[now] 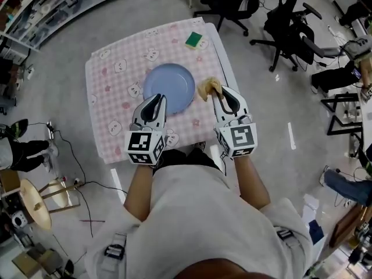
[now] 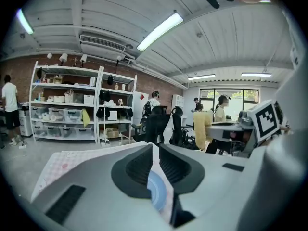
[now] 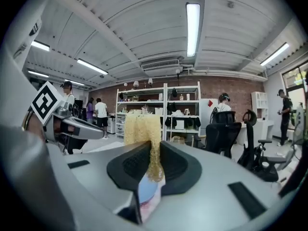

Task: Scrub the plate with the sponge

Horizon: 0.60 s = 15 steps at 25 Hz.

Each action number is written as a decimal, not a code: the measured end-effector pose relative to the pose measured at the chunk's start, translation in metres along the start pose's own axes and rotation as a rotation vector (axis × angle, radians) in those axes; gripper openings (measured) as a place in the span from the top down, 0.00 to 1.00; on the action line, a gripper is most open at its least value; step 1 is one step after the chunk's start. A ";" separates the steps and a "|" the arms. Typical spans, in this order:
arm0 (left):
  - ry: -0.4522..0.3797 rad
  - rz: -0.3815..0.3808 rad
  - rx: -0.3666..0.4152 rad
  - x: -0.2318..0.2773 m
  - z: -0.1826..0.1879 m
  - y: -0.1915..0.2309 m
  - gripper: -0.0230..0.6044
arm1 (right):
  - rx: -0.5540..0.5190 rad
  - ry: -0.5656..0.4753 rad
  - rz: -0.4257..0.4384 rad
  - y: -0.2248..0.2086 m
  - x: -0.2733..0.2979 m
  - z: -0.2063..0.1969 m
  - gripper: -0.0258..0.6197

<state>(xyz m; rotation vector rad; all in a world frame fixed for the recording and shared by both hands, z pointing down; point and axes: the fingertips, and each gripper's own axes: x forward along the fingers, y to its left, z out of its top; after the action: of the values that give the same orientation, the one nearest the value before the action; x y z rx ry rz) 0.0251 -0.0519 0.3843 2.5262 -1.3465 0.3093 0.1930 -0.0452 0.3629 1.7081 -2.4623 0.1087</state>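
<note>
At far left of the head view, shelving [image 1: 52,4] runs along the room's edge, well apart from the table [image 1: 110,80], which has a pink check cloth with bear prints.

Left gripper [image 1: 157,99]: tips sit over the near rim of the plate, can't tell if they touch it. In the left gripper view its jaws [image 2: 155,150] are brought together to a thin slit with nothing held between them. Cloth and a sliver of blue plate [image 2: 158,194] show through the slit lower down.

Plate [image 1: 171,86]: blue, round, flat on the cloth at about table centre, nothing on it.

Green sponge [image 1: 193,39]: lying on the cloth near the far edge of the table, well apart from the plate and from both grippers.

Yellow fuzzy scrubber [image 1: 206,88]: just beside the plate's right rim. Whether it touches the rim or the cloth I can't tell.

Right gripper [image 1: 217,93]: jaws clamped on the scrubber. The right gripper view shows the pads [image 3: 169,165] pinching a narrow strip of it, with the rest of the scrubber [image 3: 142,128] sticking up past the tips. The gripper [image 3: 153,150] shows blue plate and pink cloth through the gap below the pinch.

Right of the table, black office chairs [image 1: 288,31] stand on the grey floor.
</note>
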 end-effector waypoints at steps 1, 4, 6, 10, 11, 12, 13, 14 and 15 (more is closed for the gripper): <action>0.013 0.017 -0.002 0.004 -0.002 0.004 0.88 | 0.006 0.006 0.012 -0.005 0.008 -0.004 0.88; 0.063 0.069 -0.029 0.011 -0.017 0.024 0.88 | 0.025 0.023 0.047 -0.008 0.030 -0.017 0.88; 0.092 0.115 -0.051 0.013 -0.029 0.042 0.88 | 0.031 0.047 0.084 -0.003 0.047 -0.028 0.87; 0.141 0.171 -0.116 0.022 -0.057 0.078 0.88 | 0.017 0.098 0.142 0.007 0.081 -0.047 0.87; 0.155 0.177 -0.133 0.026 -0.065 0.087 0.88 | 0.010 0.111 0.153 0.010 0.090 -0.052 0.87; 0.170 0.179 -0.152 0.029 -0.072 0.095 0.88 | 0.003 0.127 0.164 0.014 0.098 -0.056 0.87; 0.184 0.176 -0.171 0.034 -0.079 0.103 0.88 | -0.003 0.146 0.176 0.017 0.107 -0.062 0.87; 0.198 0.170 -0.188 0.040 -0.085 0.110 0.88 | -0.008 0.166 0.188 0.020 0.116 -0.067 0.87; 0.213 0.163 -0.201 0.045 -0.091 0.117 0.88 | -0.012 0.188 0.200 0.024 0.126 -0.073 0.87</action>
<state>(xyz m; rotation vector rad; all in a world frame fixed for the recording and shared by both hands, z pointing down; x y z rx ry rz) -0.0532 -0.1200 0.4991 2.1588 -1.4234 0.4388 0.1332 -0.1429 0.4556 1.3729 -2.4793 0.2623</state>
